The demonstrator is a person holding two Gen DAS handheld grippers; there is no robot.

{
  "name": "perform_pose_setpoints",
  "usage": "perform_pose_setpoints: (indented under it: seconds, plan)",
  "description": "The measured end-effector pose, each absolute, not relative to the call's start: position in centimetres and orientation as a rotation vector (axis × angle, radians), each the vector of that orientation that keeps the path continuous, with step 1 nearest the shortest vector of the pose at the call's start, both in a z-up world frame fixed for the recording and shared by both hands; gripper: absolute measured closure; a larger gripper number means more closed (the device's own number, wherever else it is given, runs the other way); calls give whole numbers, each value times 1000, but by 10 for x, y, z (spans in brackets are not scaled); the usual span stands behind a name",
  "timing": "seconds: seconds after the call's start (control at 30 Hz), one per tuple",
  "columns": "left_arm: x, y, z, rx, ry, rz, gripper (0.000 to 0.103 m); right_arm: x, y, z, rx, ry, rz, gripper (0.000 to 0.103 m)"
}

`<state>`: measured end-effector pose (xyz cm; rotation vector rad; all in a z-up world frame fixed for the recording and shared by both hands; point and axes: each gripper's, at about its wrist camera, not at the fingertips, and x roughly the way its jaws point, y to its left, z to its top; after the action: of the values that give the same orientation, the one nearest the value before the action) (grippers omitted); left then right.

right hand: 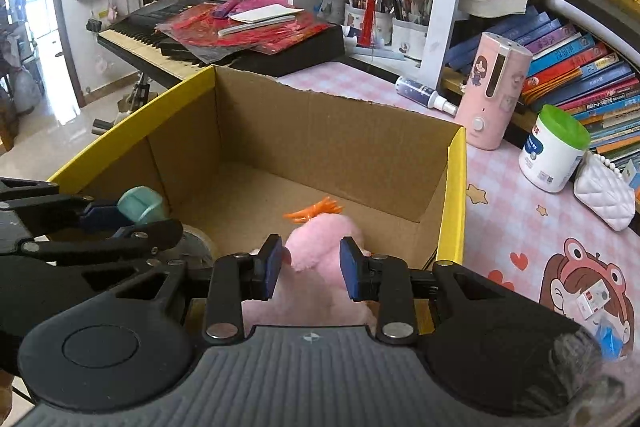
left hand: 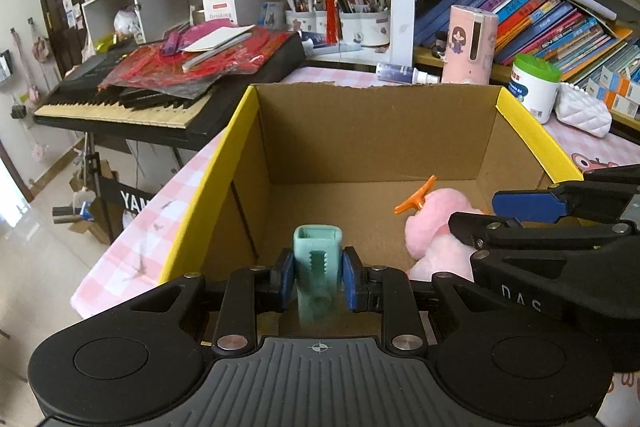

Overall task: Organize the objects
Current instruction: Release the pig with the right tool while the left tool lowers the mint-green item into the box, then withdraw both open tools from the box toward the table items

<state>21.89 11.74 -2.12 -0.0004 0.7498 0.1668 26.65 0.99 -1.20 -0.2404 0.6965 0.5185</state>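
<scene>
A cardboard box (left hand: 376, 131) with yellow flap edges sits open on the pink checked table; it also shows in the right wrist view (right hand: 320, 131). My left gripper (left hand: 318, 277) is shut on a teal plastic clip (left hand: 318, 263), held upright over the box's near left part. The clip shows in the right wrist view (right hand: 140, 205) too. A pink plush toy (left hand: 436, 227) with an orange tuft lies inside the box at the right. My right gripper (right hand: 308, 269) is over the plush (right hand: 324, 243), its blue pads on either side, apart from it.
A keyboard (left hand: 168, 87) piled with red packets stands left of the box. Behind are pen cups (left hand: 340, 19), a spray bottle (left hand: 404, 73), a pink humidifier (left hand: 472, 43), a green-lidded tub (left hand: 534, 87), a white quilted pouch (left hand: 584, 111) and shelves of books (left hand: 560, 23).
</scene>
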Motion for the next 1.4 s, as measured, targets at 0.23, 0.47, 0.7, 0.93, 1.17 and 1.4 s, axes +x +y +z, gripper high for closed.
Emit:
perform_pose_setpoints:
  seconds: [0.23,0.47,0.7,0.93,1.17,1.4]
  plan:
    - [205,116,-12,-22,691,167,65,261,6,-7,-214,692,497,69]
    - [185,122,3,-56,652,183,48,243,-1,9,-176,641,439,59]
    - [151,124,17,-75,602,203,34,214,-6,20,-140,611,398,56]
    - [117,133,18,-96,591,208,28,177,-5,22,-135,600,374,49]
    - [83,142,17,-113,586,231,21,137,0,23,-157,579,341,43]
    - [49,146,11,-120,614,228,20,92,1,18,-177,592,312,39]
